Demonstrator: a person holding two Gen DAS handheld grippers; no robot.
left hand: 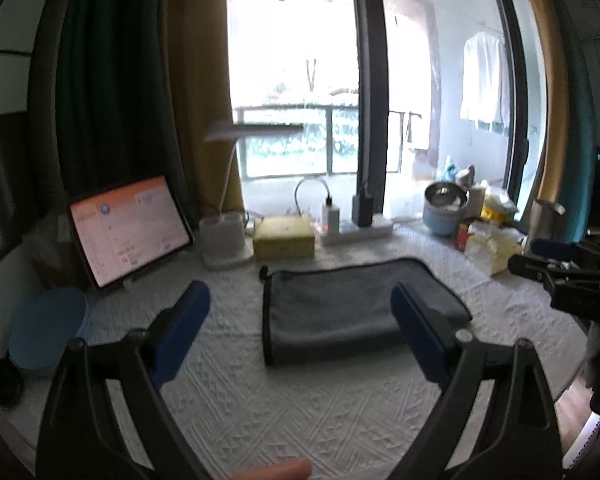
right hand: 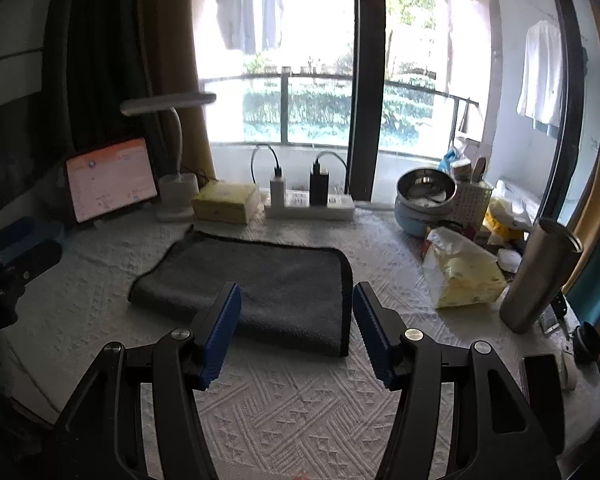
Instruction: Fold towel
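Note:
A grey towel (left hand: 340,304) with a dark hem lies folded flat on the white quilted table cover (left hand: 260,400). My left gripper (left hand: 300,296) is open and empty, raised above the table on the near side of the towel. In the right wrist view the same towel (right hand: 260,280) lies just ahead of my right gripper (right hand: 296,300), which is open and empty, its blue pads (right hand: 220,332) hovering over the towel's near edge. The right gripper also shows at the right edge of the left wrist view (left hand: 560,264).
Along the back stand a lit tablet (left hand: 128,228), a white desk lamp (left hand: 228,240), a yellow box (left hand: 284,236) and a power strip with chargers (left hand: 356,228). At the right are a blue pot (right hand: 424,200), a tissue pack (right hand: 460,272) and a steel tumbler (right hand: 540,272).

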